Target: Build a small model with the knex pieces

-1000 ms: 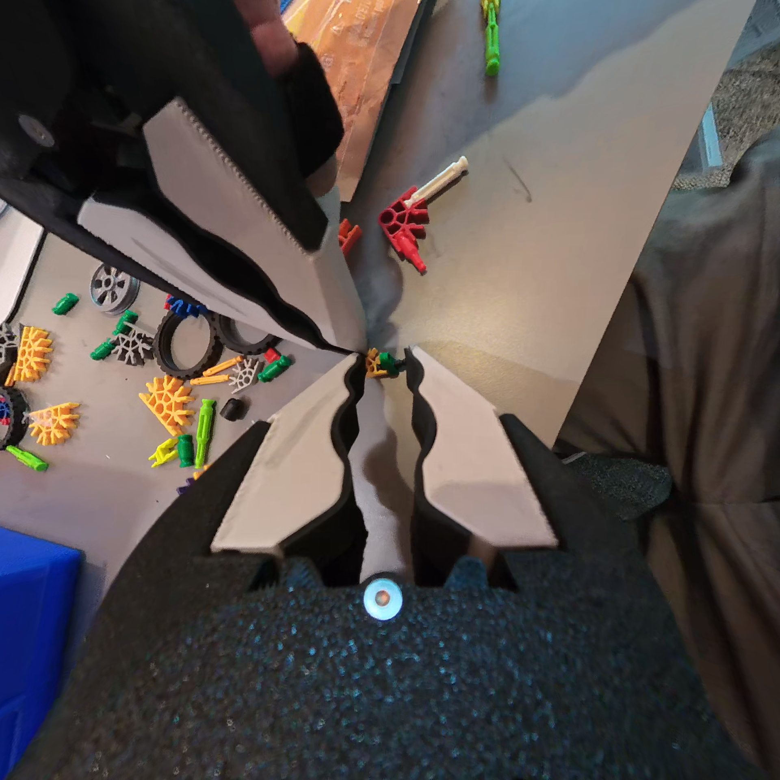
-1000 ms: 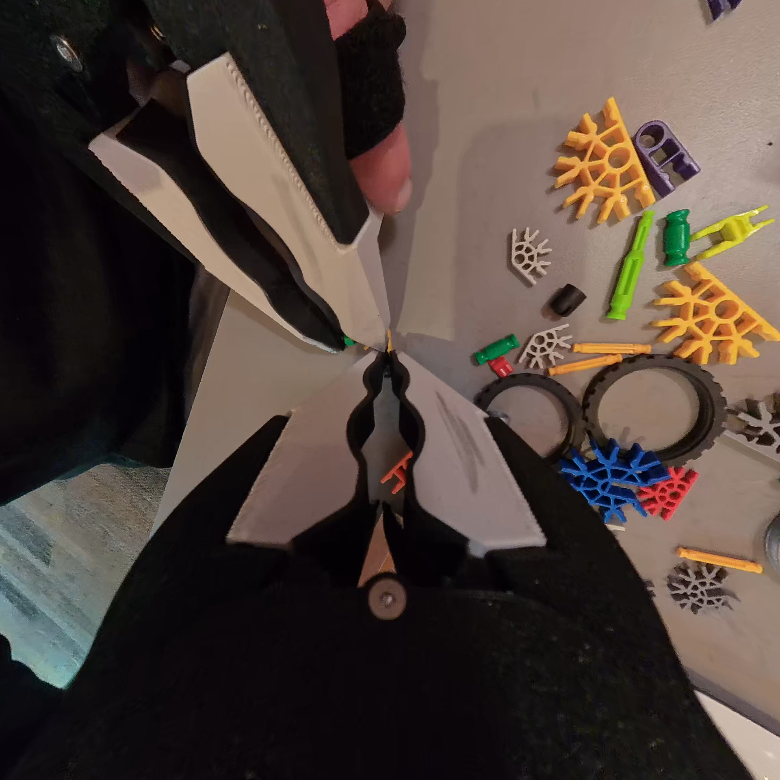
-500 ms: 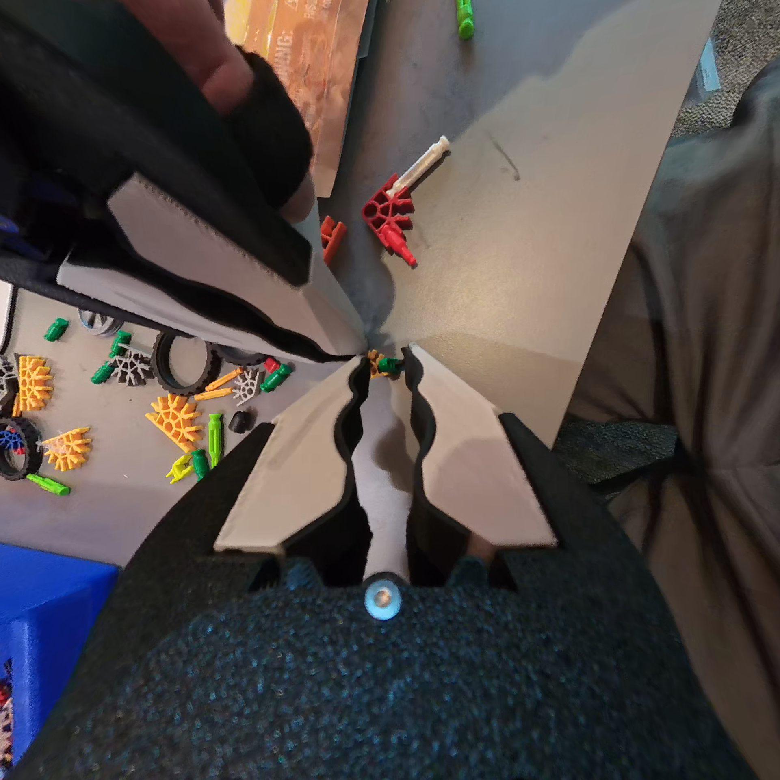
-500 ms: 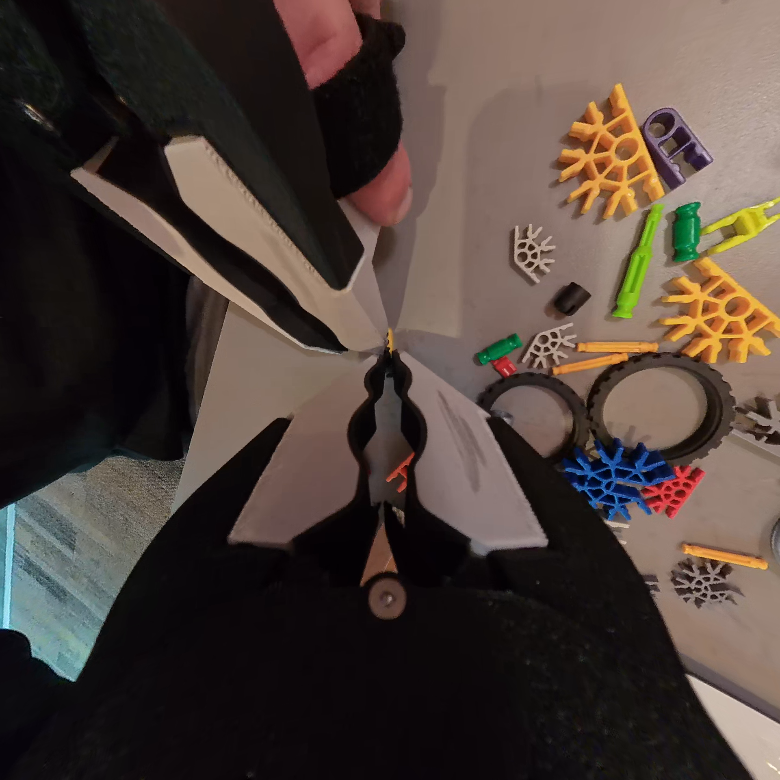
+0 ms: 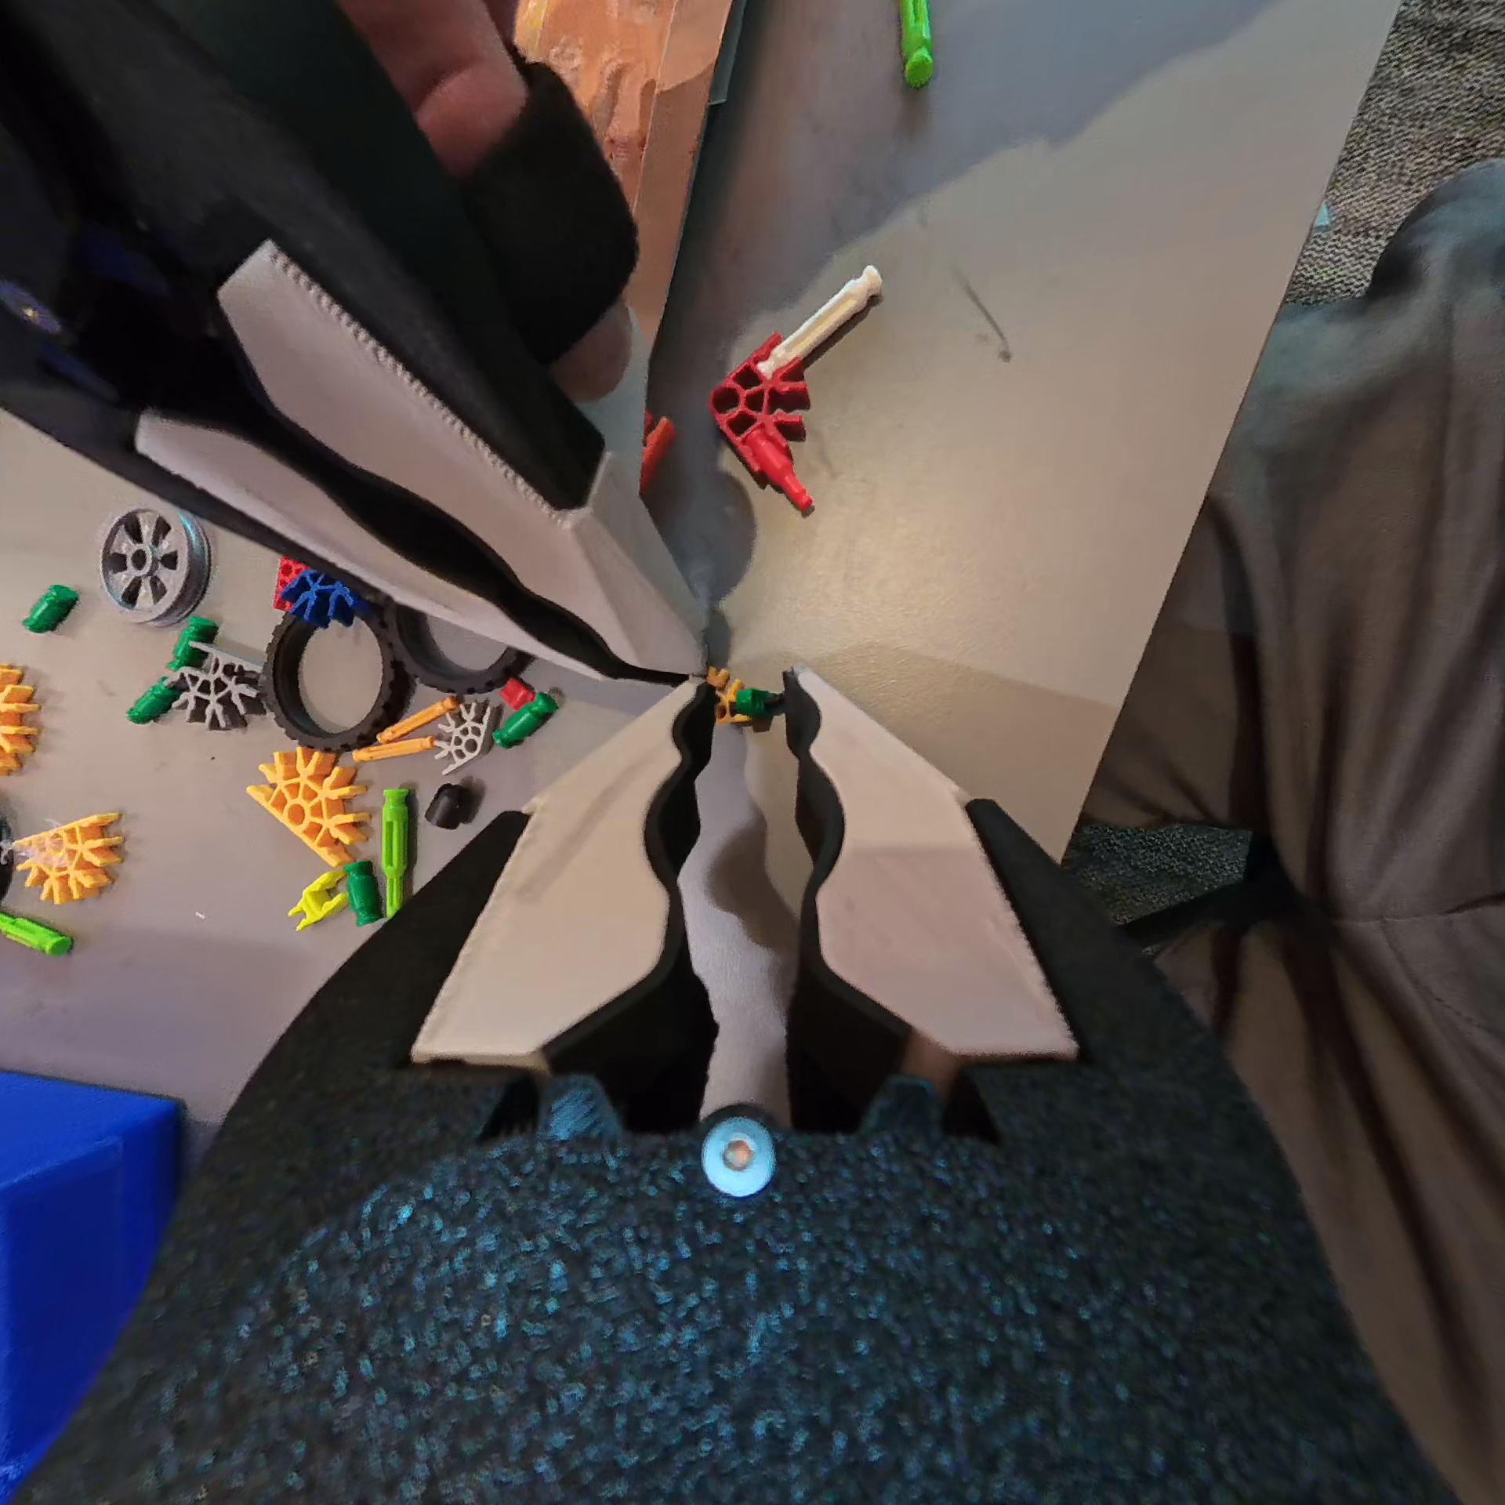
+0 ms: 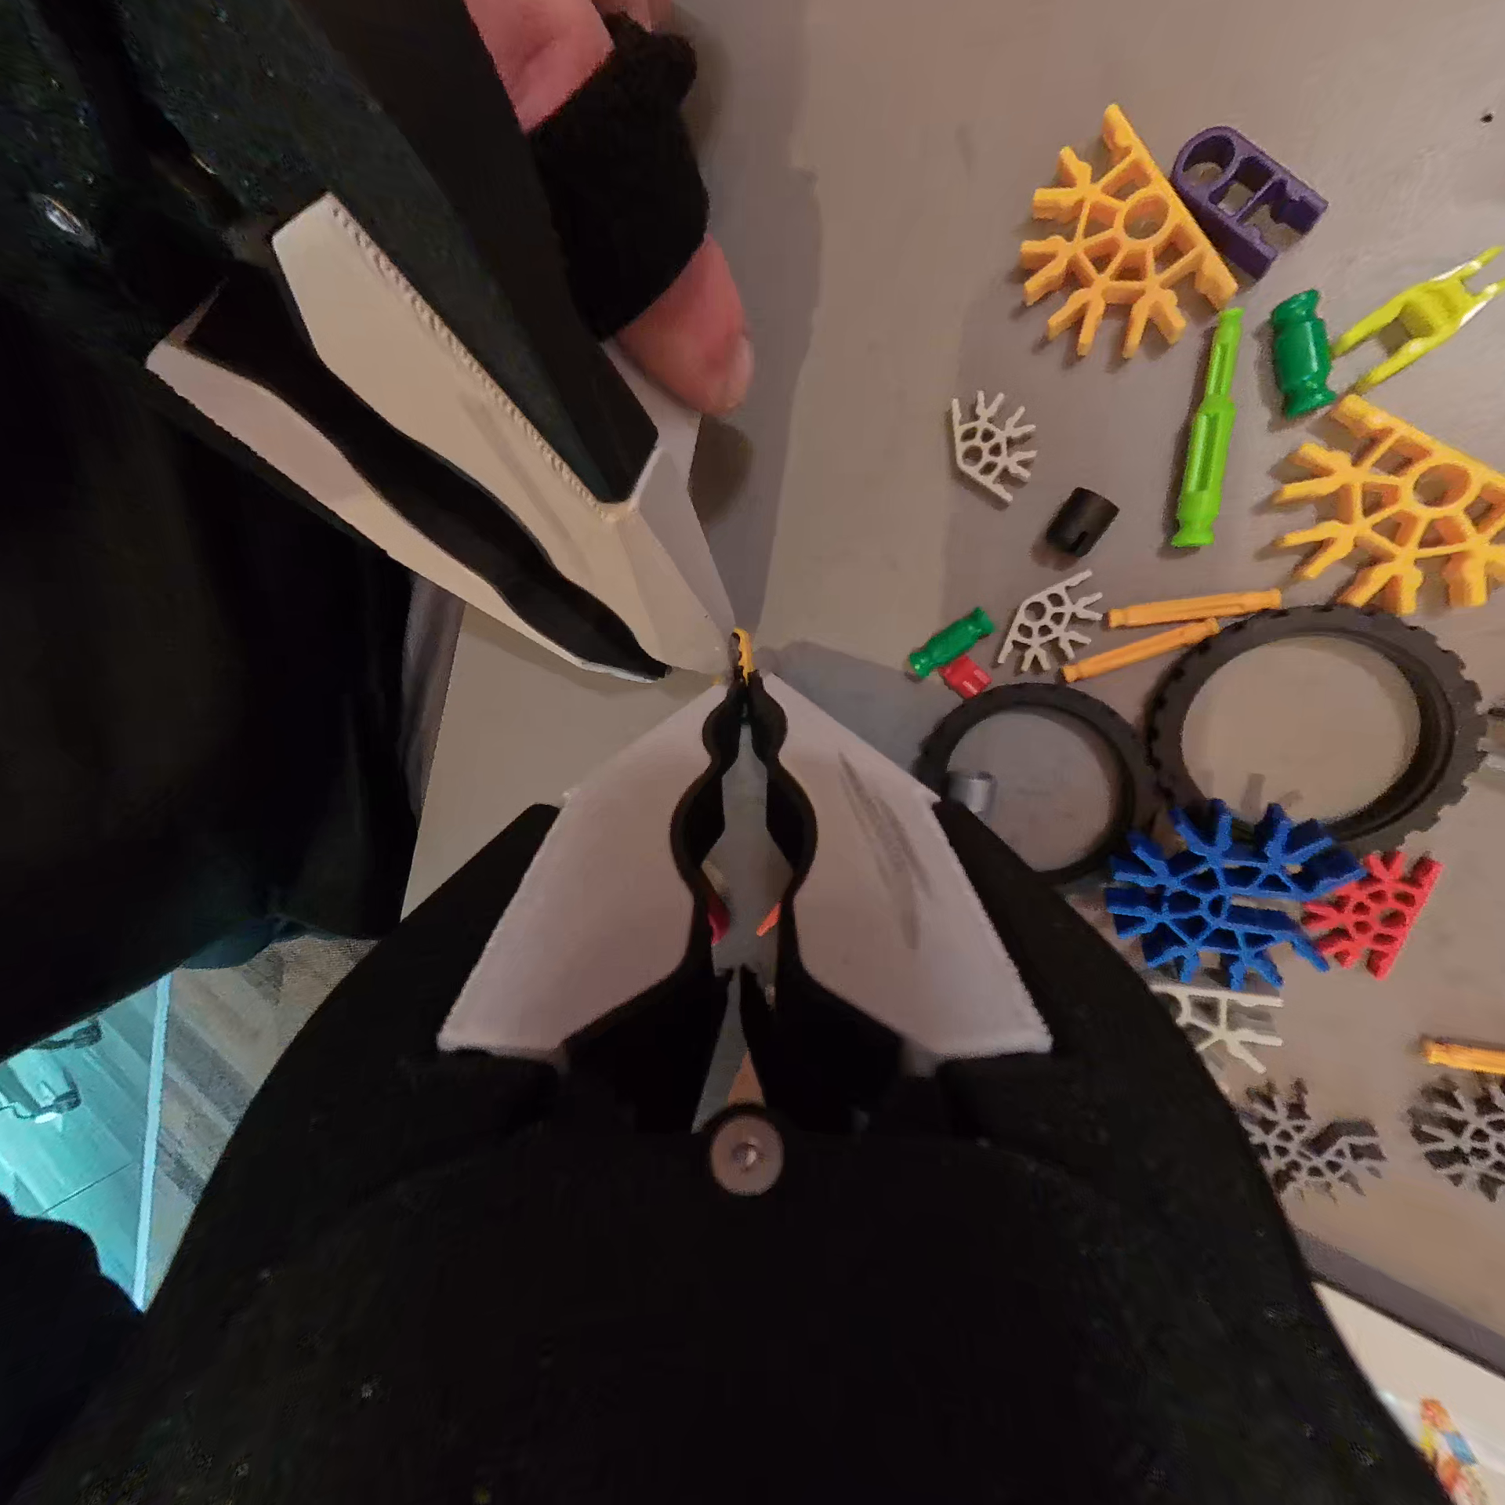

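Observation:
In the left wrist view my left gripper (image 5: 745, 692) is shut on a small yellow connector with a short green rod (image 5: 739, 702), held between its fingertips above the grey table (image 5: 977, 570). My right gripper (image 5: 688, 664) comes in from the upper left, tip to tip with it. In the right wrist view my right gripper (image 6: 741, 680) is shut on the yellow connector (image 6: 739, 647). The left gripper (image 6: 692, 660) meets it from the upper left, held by a gloved hand (image 6: 635, 187). The green rod is hidden there.
A red connector with a white rod (image 5: 761, 407) lies beyond the tips. Black tyres (image 6: 1311, 725), yellow connectors (image 6: 1124, 240), a blue connector (image 6: 1213, 892) and green rods (image 6: 1205, 432) lie scattered. A blue box (image 5: 73, 1221) sits lower left. The table edge (image 5: 1140, 692) borders a person's grey clothing. My left and right fingertips are right by each other.
Both grippers stay tip to tip on the small piece. The pair has shifted slightly, and the green bit seen at the left gripper's tip in the right wrist view is now hidden.

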A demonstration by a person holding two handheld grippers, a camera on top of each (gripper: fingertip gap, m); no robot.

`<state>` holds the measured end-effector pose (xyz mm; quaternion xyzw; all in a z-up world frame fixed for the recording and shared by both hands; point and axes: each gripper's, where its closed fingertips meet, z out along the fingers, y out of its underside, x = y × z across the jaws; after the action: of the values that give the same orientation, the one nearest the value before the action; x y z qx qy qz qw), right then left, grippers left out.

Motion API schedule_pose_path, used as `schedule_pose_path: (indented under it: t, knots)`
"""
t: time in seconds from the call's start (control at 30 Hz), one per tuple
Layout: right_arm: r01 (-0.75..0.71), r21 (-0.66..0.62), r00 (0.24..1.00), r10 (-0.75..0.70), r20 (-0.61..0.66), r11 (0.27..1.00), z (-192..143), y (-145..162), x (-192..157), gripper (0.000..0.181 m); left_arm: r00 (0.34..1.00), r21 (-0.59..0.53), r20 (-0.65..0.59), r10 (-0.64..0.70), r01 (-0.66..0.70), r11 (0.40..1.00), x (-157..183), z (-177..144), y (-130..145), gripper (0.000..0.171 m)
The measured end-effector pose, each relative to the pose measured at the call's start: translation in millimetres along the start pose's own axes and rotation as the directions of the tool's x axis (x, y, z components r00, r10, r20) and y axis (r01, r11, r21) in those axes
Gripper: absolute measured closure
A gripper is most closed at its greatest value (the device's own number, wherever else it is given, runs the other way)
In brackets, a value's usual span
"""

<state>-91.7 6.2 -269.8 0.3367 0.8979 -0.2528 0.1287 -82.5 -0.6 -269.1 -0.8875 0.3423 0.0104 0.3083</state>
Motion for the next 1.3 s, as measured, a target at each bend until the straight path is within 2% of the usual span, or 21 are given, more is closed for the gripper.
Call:
schedule_pose_path:
  t: [0.23,0.53,0.67,0.87,1.1,1.3]
  knots:
    - [-0.001,-0.069,0.998,-0.004,-0.062,0.998,0,1,-1,0.181,1.0,-0.015,-0.009,0.003,-0.003,1.0,0,0,0,0.156]
    - [0.026,-0.218,0.97,-0.078,-0.232,0.976,0,1,0,0.181,1.0,-0.001,0.007,-0.021,0.021,1.0,1,0,0,0.156]
    - [0.049,-0.147,0.965,-0.084,-0.247,0.988,-1,1,1,0.181,0.998,0.037,0.006,-0.068,0.068,0.997,0,-1,0,0.156]
    - [-0.014,0.03,0.981,0.02,-0.193,0.999,-2,1,0,0.181,0.996,0.062,0.012,-0.088,0.087,0.994,0,-1,-1,0.155]
    - [-0.016,0.088,0.981,0.033,-0.192,0.996,-13,2,1,0.181,0.996,0.07,0.014,-0.089,0.088,0.994,0,-1,-1,0.155]
    - [0.005,0.049,0.978,0.005,-0.208,0.999,-4,2,2,0.181,0.997,0.073,0.043,-0.069,0.066,0.995,0,-1,-1,0.156]
